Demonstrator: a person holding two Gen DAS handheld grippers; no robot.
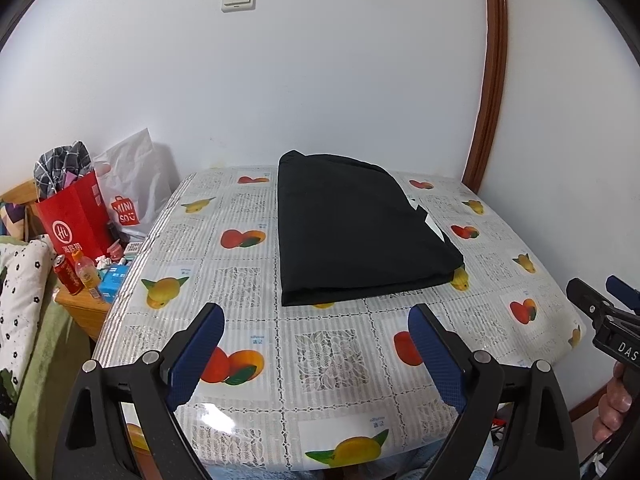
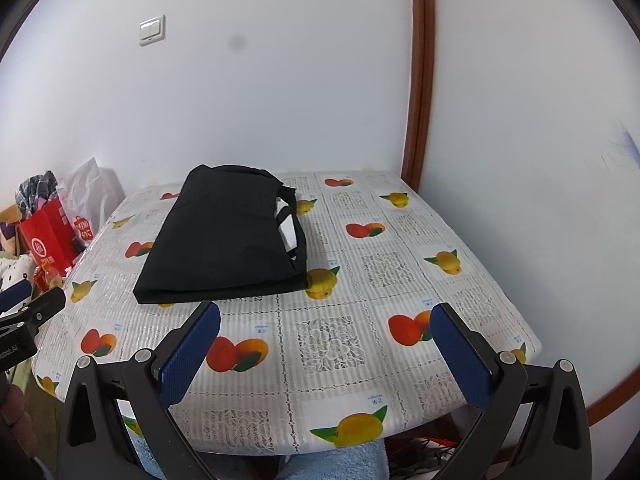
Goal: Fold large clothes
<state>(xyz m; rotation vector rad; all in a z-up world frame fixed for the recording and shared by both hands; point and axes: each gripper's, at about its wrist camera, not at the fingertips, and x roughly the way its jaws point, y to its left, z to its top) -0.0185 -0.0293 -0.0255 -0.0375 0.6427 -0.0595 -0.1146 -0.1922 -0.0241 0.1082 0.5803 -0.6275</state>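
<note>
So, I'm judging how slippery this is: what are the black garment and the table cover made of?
Black garment: looks like matte woven cloth, soft creased folds, no shine. Table cover: probably glossy plastic, since it shows glare over its printed fruit.

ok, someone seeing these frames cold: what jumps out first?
The black garment, folded into a neat rectangle, lies toward the far side of the table with the fruit-print tablecloth. Nearer the camera, the left tool and right tool both stand wide open and empty above the table's near edge. Left of the table, a red shopping bag sits among clutter.
</note>
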